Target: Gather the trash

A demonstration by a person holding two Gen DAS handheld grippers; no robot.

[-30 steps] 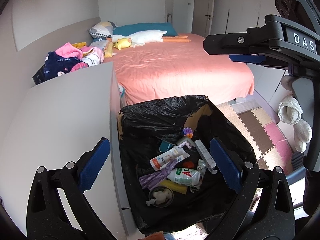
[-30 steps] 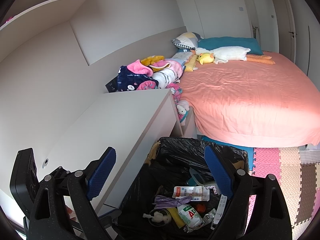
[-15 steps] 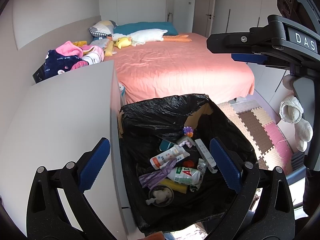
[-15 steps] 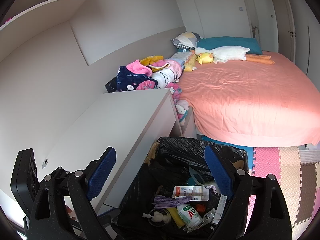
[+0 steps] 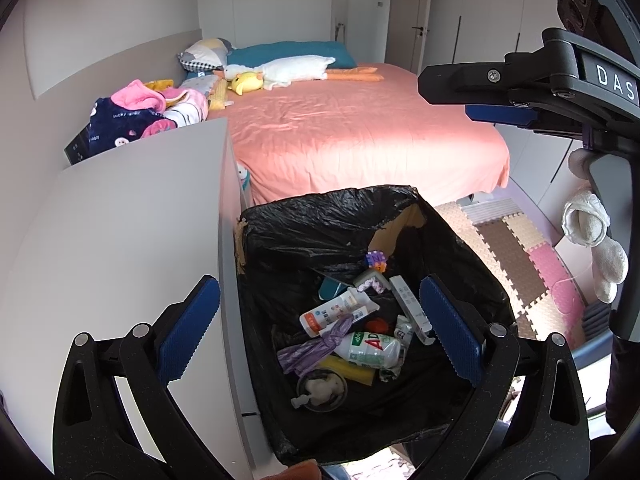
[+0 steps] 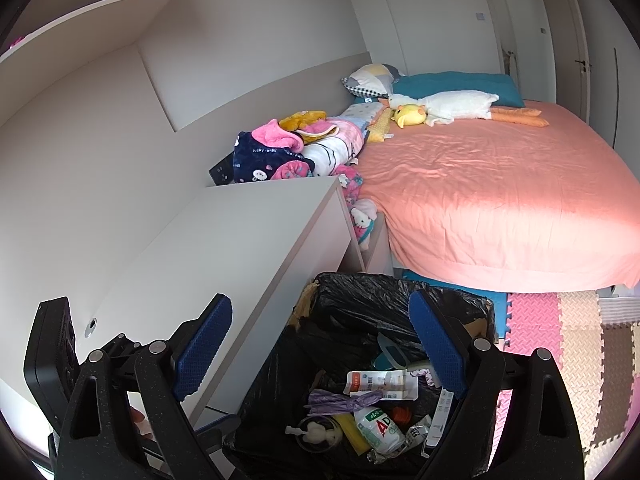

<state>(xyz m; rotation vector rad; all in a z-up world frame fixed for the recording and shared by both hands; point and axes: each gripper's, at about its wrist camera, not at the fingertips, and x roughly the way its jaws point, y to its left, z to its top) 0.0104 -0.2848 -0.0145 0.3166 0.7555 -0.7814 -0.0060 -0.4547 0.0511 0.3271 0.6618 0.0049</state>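
The jaws of both grippers stand wide apart and hold nothing. The left gripper [image 5: 320,328] and the right gripper [image 6: 322,344] each hang above the mouth of the trash box [image 5: 320,216], a cardboard box lined with a black bag, so the collected trash lies straight below and slightly ahead of the jaws.

Nearest beneath the jaws sits a small round cup with white scraps [image 5: 322,386]. Just beyond it lie a yellow wrapper [image 5: 356,374] and a white "AD" bottle [image 5: 370,350], its long axis running across the left jaws. Next come a knotted purple bag [image 5: 316,346] and a white tube with a red end [image 5: 340,310], slanted up toward the right jaw pad. A long white box [image 5: 410,308] lies along the right wall of the bag, pointing away. A small purple cube [image 5: 376,260] rests at the far wall.

To the left of the jaws the white counter [image 5: 132,224] shows bare in both views. I judge no loose trash is within reach; neither hand is closer to any. Farther off is the bed [image 5: 360,140].
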